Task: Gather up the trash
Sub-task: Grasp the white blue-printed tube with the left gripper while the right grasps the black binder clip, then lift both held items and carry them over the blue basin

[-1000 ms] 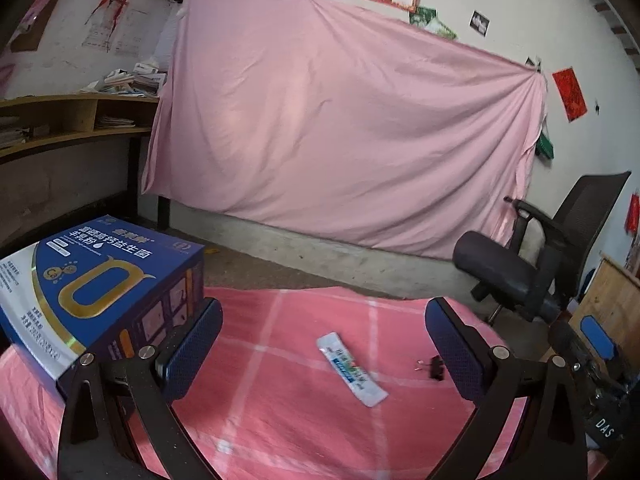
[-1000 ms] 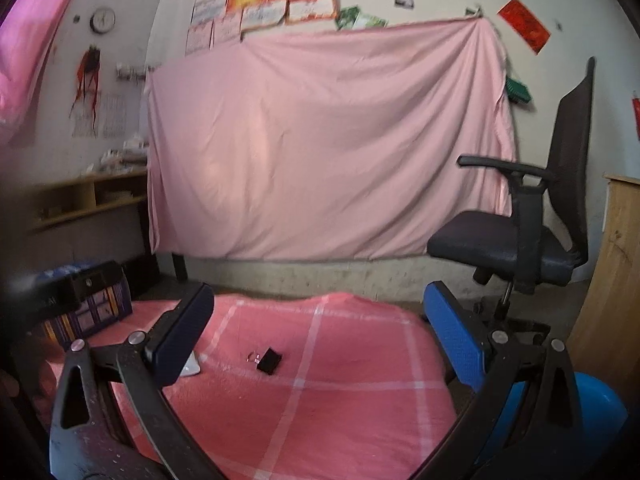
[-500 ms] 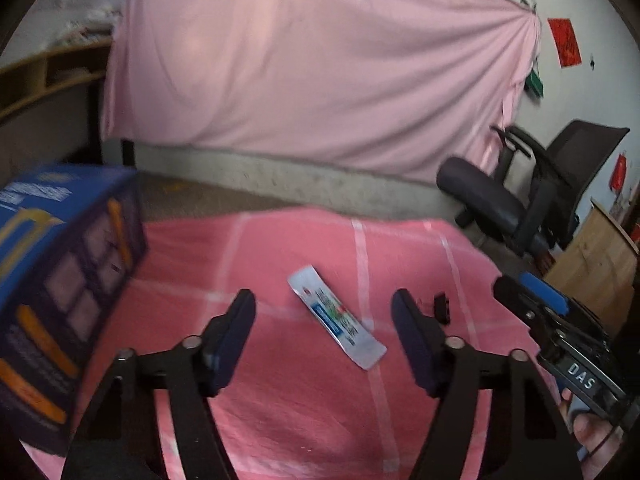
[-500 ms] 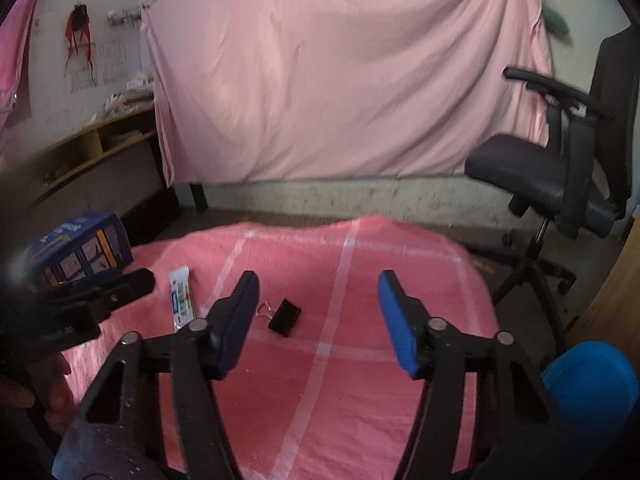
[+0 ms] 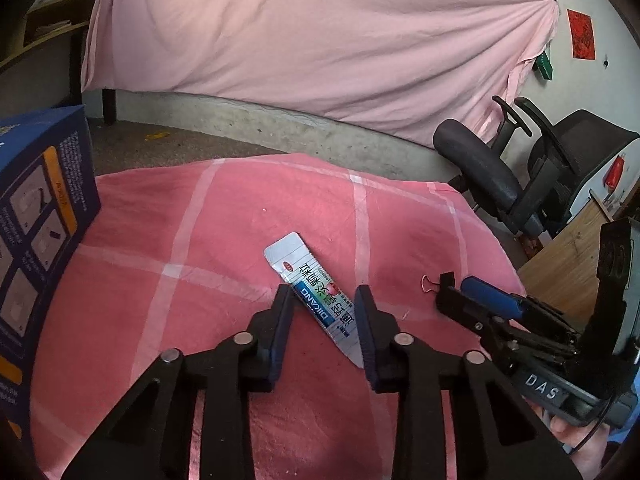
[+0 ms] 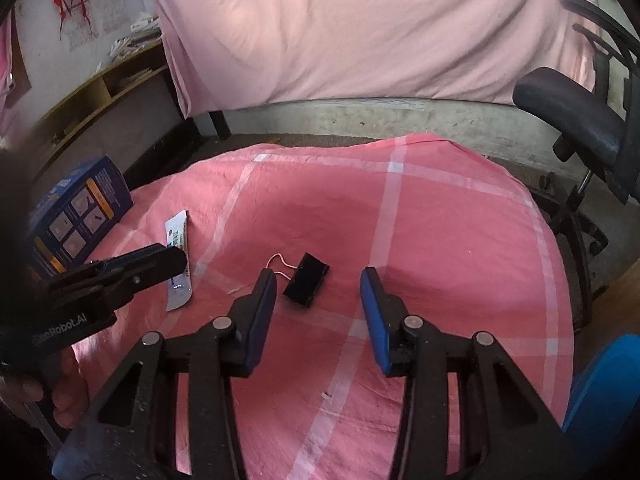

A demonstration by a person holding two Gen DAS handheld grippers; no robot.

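Both grippers go for trash on the pink cloth (image 5: 224, 248) at once: left gripper (image 5: 322, 304) has been closing around the sachet (image 5: 316, 292) (pads not touching yet), right gripper (image 6: 318, 284) narrowing, open, near the binder clip (image 6: 307, 280).

Left black two-finger gripper (image 5: 322, 304): pitched down, jaws just been closing, narrow gap, pads not pressing anything. Right black gripper, blue pads (image 6: 318, 286): pitched down, jaws also closing, half open. Both hand-held.
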